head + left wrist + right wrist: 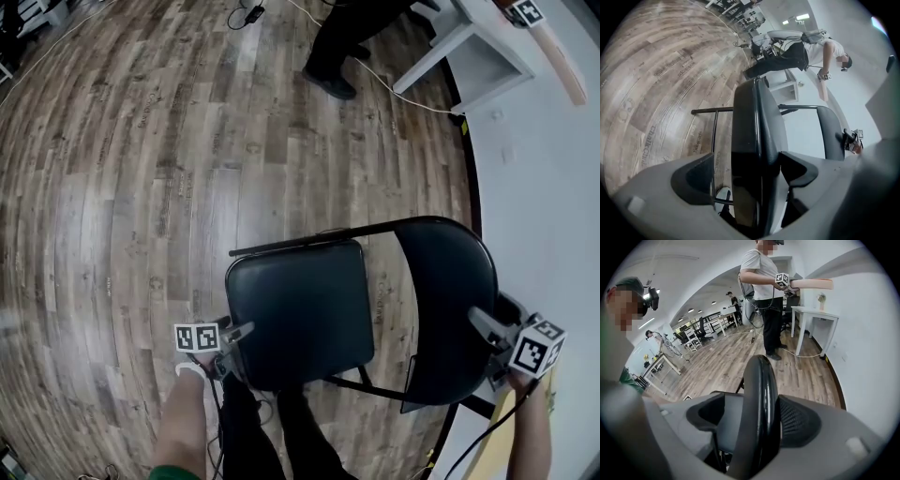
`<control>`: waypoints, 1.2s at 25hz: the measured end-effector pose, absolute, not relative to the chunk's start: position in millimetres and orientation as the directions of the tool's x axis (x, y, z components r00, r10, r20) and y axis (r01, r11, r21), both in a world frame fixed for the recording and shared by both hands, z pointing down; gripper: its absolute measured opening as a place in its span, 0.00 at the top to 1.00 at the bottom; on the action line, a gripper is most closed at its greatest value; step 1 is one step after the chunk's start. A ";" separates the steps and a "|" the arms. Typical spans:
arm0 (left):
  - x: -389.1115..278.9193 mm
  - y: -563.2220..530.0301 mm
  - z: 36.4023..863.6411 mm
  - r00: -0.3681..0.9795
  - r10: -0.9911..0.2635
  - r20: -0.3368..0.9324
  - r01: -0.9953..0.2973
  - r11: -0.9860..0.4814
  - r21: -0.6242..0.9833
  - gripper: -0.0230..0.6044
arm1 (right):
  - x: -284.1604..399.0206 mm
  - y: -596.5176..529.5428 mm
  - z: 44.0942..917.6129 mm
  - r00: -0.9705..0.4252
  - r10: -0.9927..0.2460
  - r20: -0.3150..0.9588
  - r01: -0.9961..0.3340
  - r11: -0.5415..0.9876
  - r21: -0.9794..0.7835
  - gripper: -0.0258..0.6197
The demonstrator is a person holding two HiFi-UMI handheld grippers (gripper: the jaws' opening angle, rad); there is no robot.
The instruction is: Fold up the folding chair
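Folding chair (300, 314) on wood-plank floor (122, 169)

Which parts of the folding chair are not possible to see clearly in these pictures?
- Chair feet: head view, hidden under the seat and backrest.
- Seat surface: left gripper view, only edge-on between the fingers of the left gripper.
- Backrest face: right gripper view, edge-on inside the right gripper.
- White table: head view, cut off by the top edge.
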State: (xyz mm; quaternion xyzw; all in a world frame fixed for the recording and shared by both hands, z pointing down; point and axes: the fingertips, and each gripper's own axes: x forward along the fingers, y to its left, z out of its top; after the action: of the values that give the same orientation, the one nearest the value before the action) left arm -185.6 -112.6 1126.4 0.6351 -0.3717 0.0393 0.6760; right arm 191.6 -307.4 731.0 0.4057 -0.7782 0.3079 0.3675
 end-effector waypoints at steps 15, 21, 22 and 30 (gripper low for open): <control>-163.1 -118.0 1124.6 0.771 -0.418 0.480 -0.432 0.210 0.877 0.30 | 193.0 -308.2 733.6 -0.383 -0.392 0.837 -0.865 0.470 -0.176 0.43; -163.4 -115.1 1122.7 0.752 -0.407 0.519 -0.456 0.249 0.855 0.31 | 202.9 -314.6 732.2 -0.381 -0.390 0.838 -0.882 0.425 -0.203 0.61; -162.3 -113.7 1120.5 0.748 -0.409 0.523 -0.456 0.256 0.852 0.31 | 205.1 -315.9 730.7 -0.385 -0.392 0.836 -0.886 0.409 -0.216 0.67; -147.4 -119.9 1075.6 0.711 -0.461 0.531 -0.444 0.292 0.847 0.31 | 199.4 -317.2 697.4 -0.451 -0.369 0.813 -0.869 0.390 -0.305 0.73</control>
State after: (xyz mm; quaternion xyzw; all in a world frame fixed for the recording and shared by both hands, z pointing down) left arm -147.4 -119.9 1075.6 0.5951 -0.3803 -0.0059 0.7079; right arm 199.4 -317.2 697.4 0.4048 -0.7644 0.3755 0.3328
